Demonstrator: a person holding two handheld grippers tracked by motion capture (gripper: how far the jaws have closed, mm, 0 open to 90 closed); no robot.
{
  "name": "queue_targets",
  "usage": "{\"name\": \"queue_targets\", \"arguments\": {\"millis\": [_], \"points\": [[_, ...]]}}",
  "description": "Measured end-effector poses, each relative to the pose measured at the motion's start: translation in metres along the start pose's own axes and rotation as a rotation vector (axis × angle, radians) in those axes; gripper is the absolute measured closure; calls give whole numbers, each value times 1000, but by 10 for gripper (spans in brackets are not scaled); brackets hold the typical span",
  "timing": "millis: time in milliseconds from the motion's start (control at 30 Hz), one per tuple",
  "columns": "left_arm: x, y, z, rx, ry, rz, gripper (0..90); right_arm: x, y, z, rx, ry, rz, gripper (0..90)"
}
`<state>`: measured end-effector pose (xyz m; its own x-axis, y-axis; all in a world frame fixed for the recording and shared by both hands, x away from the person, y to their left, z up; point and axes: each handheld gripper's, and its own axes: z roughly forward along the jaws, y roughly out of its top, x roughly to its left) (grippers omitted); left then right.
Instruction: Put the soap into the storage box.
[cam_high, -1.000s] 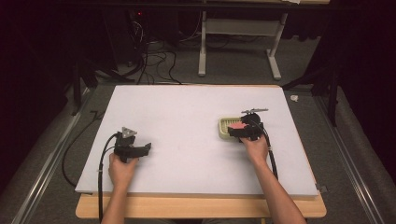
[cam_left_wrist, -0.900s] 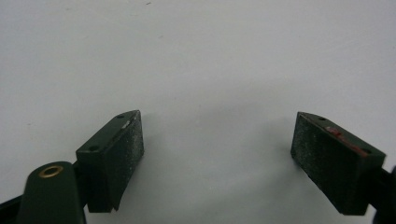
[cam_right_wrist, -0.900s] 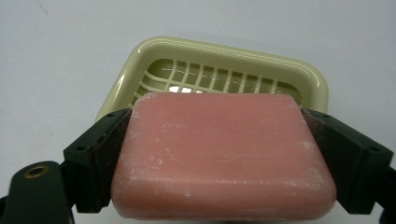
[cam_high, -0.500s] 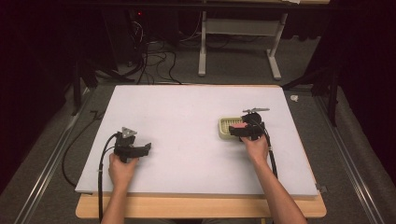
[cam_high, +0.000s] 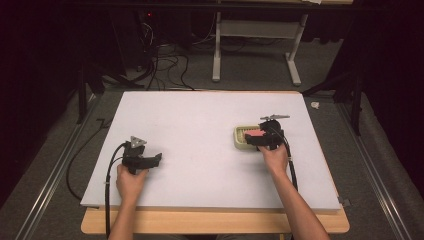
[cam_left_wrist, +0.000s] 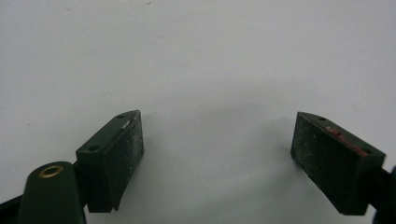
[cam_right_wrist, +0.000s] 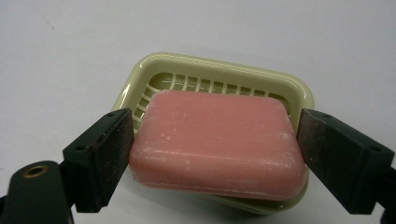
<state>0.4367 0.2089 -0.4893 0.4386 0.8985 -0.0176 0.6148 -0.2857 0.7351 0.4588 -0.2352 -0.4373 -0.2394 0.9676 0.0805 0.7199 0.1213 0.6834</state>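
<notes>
A pink bar of soap sits tilted between the pads of my right gripper, which is shut on its two ends. Just under and behind it lies a pale yellow-green soap dish with a ribbed bottom. In the high view the soap, dish and right gripper are at the right middle of the white board. My left gripper rests near the board's front left. It is open, with bare white surface between its jaws.
The white board lies on a wooden table whose edge shows at the front. Beyond the far edge are floor cables and the legs of a metal stand. A small white object lies off the board's far right corner.
</notes>
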Motion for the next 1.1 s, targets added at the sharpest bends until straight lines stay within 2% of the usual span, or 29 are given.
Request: {"name": "queue_targets", "arguments": {"millis": [700, 1100], "points": [[0, 0, 0, 0, -1, -1, 176, 3, 1, -9, -40, 14, -18, 137], [0, 0, 0, 0, 0, 0, 176, 1, 0, -30, -117, 32, -21, 159]]}}
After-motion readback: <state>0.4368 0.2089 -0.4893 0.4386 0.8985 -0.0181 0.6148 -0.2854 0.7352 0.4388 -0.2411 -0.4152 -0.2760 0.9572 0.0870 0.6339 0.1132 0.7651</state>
